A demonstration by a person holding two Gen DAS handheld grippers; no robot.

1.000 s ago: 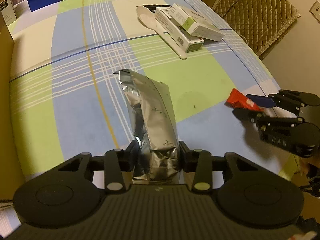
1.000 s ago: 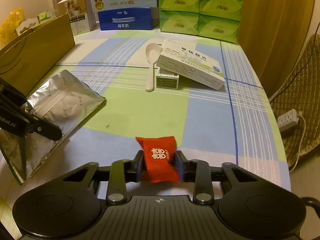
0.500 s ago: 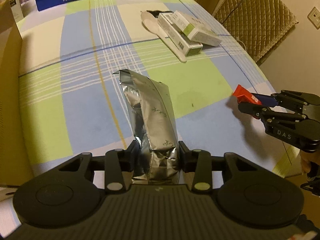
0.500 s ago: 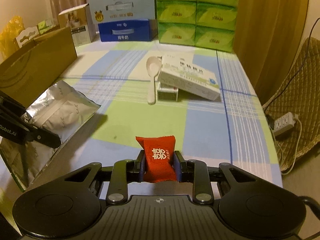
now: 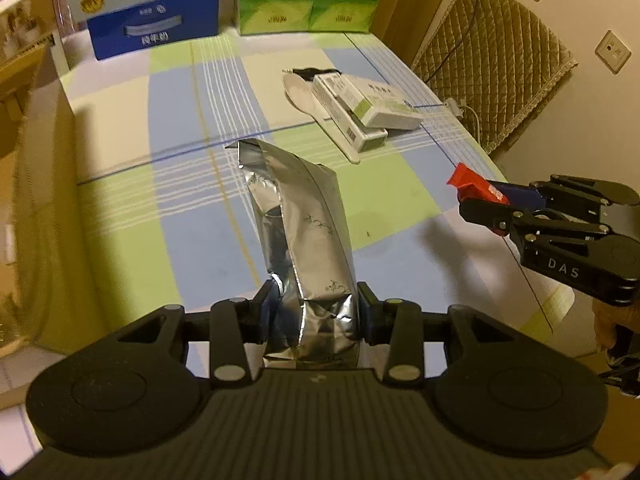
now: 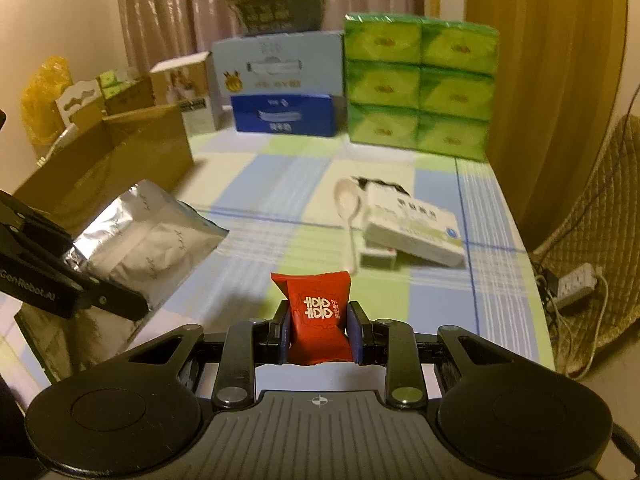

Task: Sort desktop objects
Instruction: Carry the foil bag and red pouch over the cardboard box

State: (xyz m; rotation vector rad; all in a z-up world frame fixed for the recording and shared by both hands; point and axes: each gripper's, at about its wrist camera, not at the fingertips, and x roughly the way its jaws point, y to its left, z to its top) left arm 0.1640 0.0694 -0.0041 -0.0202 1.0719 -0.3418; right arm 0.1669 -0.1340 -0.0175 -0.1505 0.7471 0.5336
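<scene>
Left wrist view: a crinkled silver foil pouch (image 5: 304, 240) is clamped by its lower end in the left gripper (image 5: 312, 312) and held clear above the checked green-and-blue tablecloth (image 5: 180, 200), apparently for carrying to a sorting spot. Right wrist view: a small red sweet packet with white characters (image 6: 318, 312) is pinched in the right gripper (image 6: 318, 332), the open brown cardboard box (image 6: 120, 160) at left possibly the destination, though its blurred inside cannot be read.

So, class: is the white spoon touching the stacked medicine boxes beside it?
Touching. In the left wrist view the lower medicine box lies across the white spoon, covering part of its handle with no gap; the upper medicine box rests on that one.
</scene>
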